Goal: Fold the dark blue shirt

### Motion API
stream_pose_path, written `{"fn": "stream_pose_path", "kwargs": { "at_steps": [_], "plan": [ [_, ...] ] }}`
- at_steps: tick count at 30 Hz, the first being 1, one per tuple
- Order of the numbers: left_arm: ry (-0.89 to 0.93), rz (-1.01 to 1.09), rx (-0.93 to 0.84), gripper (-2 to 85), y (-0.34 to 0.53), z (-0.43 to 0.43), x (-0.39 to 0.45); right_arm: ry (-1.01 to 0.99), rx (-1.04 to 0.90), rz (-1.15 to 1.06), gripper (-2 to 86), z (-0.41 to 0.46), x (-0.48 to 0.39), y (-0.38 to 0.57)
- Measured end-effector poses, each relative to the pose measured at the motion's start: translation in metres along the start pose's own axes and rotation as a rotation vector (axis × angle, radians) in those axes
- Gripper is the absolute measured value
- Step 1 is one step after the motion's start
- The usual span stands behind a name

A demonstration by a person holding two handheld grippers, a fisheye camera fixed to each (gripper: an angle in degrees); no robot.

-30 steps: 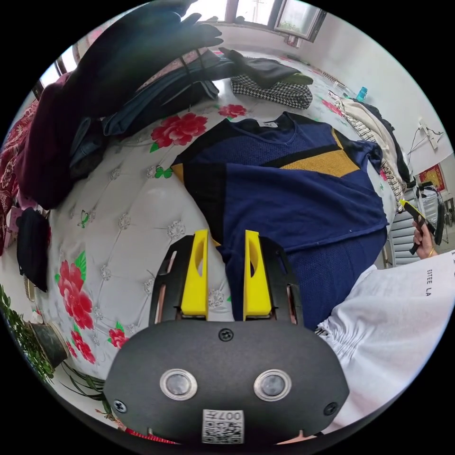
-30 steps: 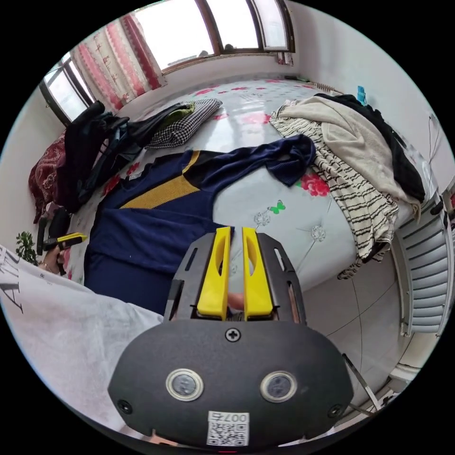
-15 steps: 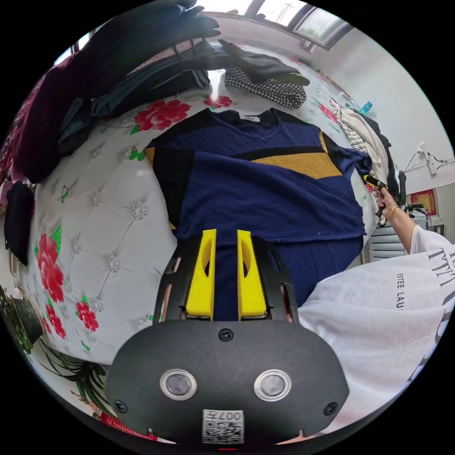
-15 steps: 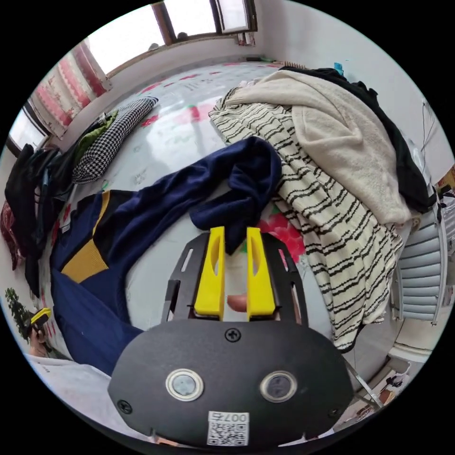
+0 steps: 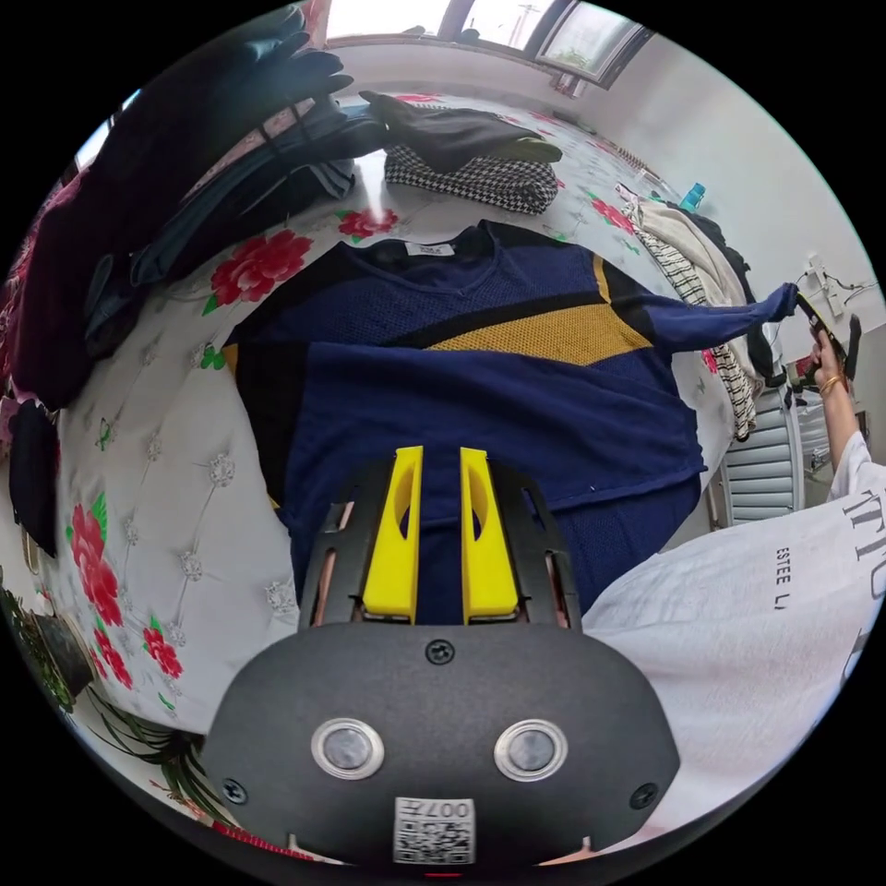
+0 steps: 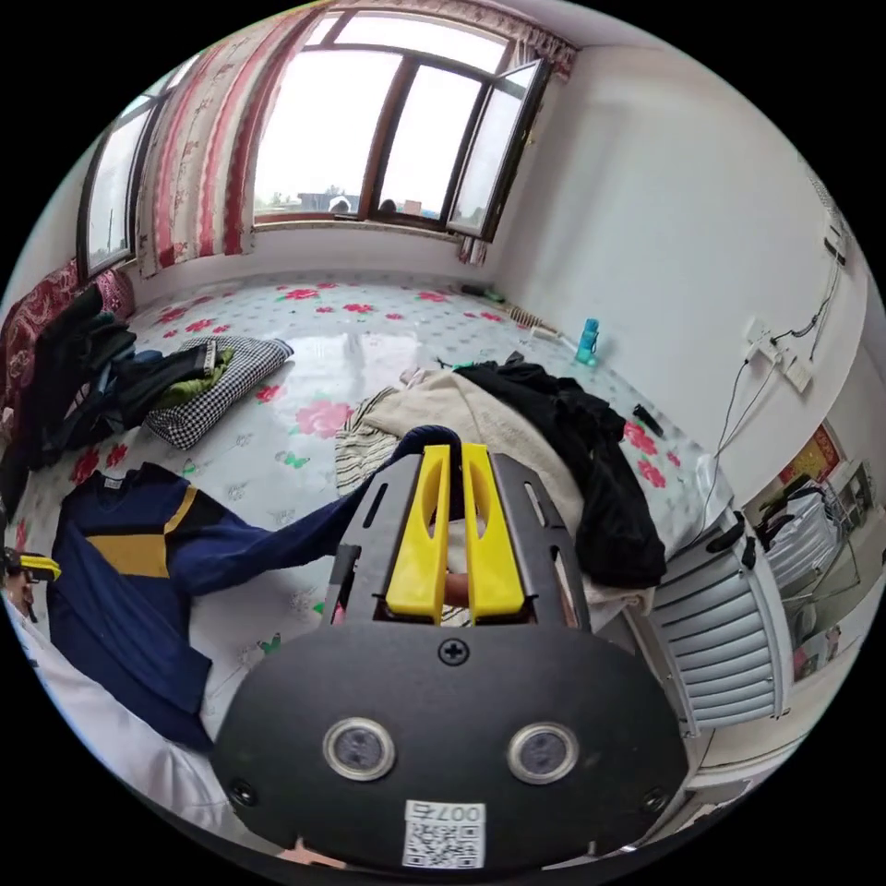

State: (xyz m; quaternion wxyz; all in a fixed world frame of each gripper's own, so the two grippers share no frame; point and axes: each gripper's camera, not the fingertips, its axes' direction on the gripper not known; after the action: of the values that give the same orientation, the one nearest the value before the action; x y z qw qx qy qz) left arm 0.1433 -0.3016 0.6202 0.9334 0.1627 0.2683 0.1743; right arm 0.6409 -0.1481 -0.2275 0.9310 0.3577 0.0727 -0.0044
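Shirt hem (image 5: 637, 535): hidden behind the left tool (image 5: 440, 461) and a white sleeve (image 5: 738, 646).
Sleeve cuff (image 6: 434, 434): covered by the right tool (image 6: 449, 457).

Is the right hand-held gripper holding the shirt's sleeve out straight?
Yes, the right hand-held gripper grips the sleeve end, stretched off the dark blue shirt.

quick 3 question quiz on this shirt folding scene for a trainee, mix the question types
1. True or false: the right tool grips the sleeve of the dark blue shirt.
2. The band across the shirt's chest is: A) red B) yellow C) white
3. Fill in: the left tool hovers over the shirt's ____ edge.

Key: 1 true; 2 B; 3 bottom
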Motion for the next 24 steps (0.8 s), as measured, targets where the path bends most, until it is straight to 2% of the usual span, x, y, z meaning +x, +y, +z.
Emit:
{"fn": "stream_pose_path", "kwargs": {
  "at_steps": [3,7,9,12,15,19,24],
  "plan": [
    [0.007,0.021,0.013,6.9,-0.009,-0.014,0.009,-0.081,-0.077,0.03,0.2,0.023,0.009,0.021],
    [-0.006,0.024,0.032,6.9,-0.008,-0.045,0.008,-0.213,0.069,0.115,0.2,-0.005,0.019,0.04],
    [-0.004,0.006,0.037,6.9,-0.005,-0.057,0.002,-0.265,0.117,0.093,0.2,-0.02,0.009,0.029],
    [0.04,-0.05,0.061,7.0,0.002,-0.077,-0.011,-0.444,0.248,-0.022,0.2,-0.063,-0.032,-0.006],
    [0.098,-0.107,0.111,7.2,0.01,-0.103,-0.022,-0.661,0.375,-0.236,0.2,-0.121,-0.109,-0.042],
    [0.135,-0.133,0.177,7.6,0.029,-0.142,-0.028,-0.951,0.489,-0.592,0.3,-0.206,-0.26,-0.06],
    [0.101,-0.161,0.204,7.7,0.067,-0.179,-0.036,-1.297,0.469,-0.917,0.8,-0.263,-0.458,-0.013]
  ]
}}
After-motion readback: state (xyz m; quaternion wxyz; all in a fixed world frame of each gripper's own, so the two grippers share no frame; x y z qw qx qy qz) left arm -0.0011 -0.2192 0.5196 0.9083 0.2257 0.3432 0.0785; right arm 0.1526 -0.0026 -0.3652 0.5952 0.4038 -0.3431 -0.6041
